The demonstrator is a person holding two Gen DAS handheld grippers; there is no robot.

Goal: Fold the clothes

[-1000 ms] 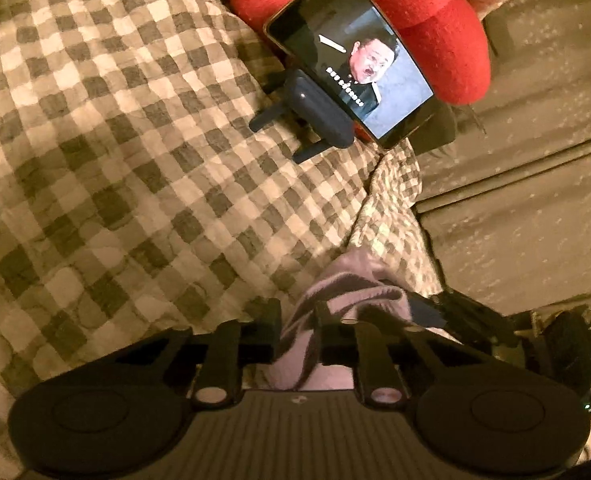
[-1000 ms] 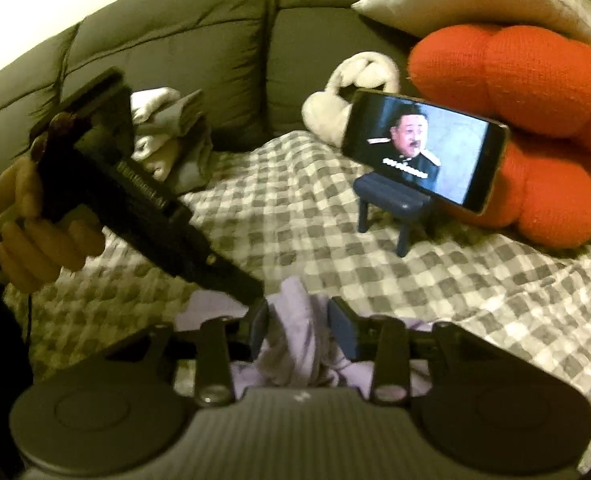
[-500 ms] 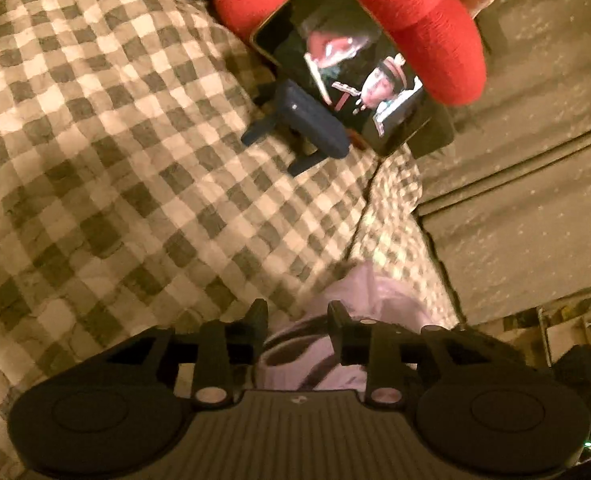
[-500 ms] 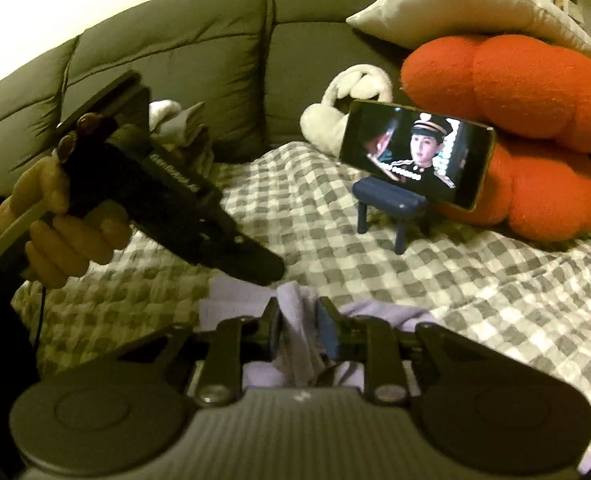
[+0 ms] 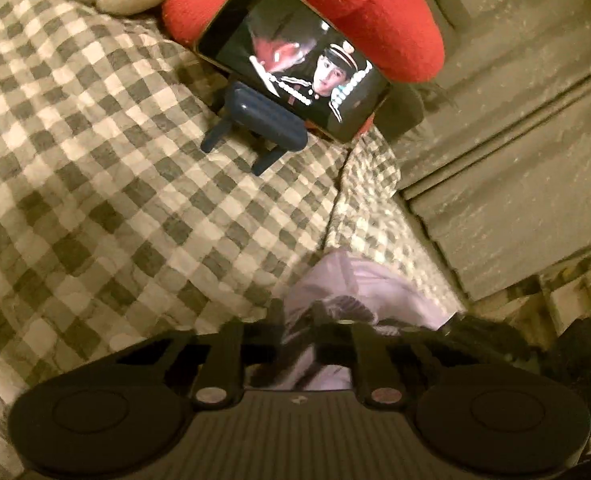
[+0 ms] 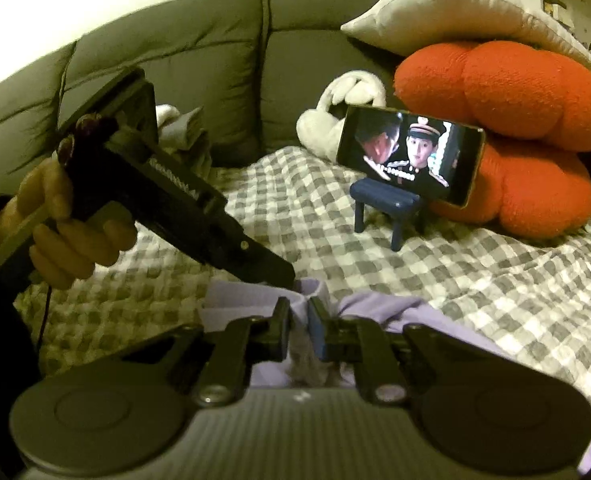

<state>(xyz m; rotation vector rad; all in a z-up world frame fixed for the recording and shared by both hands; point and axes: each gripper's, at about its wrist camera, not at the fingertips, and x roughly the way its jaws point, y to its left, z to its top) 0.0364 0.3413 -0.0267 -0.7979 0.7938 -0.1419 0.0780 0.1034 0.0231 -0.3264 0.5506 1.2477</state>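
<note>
Both grippers clamped on lavender garment (image 6: 379,304), bottom center of both views, lying on checkered blanket (image 6: 295,208). R gripper (image 6: 298,328) fingers pinch a fold; L gripper (image 5: 297,316) same. Phone (image 6: 411,154) on blue stand (image 6: 387,204), upper right. No containers visible.

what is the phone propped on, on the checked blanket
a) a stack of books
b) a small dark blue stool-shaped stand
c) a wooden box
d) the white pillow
b: the phone sits on a small dark blue stand with legs on the checked blanket, leaning back against the red cushion.
</note>
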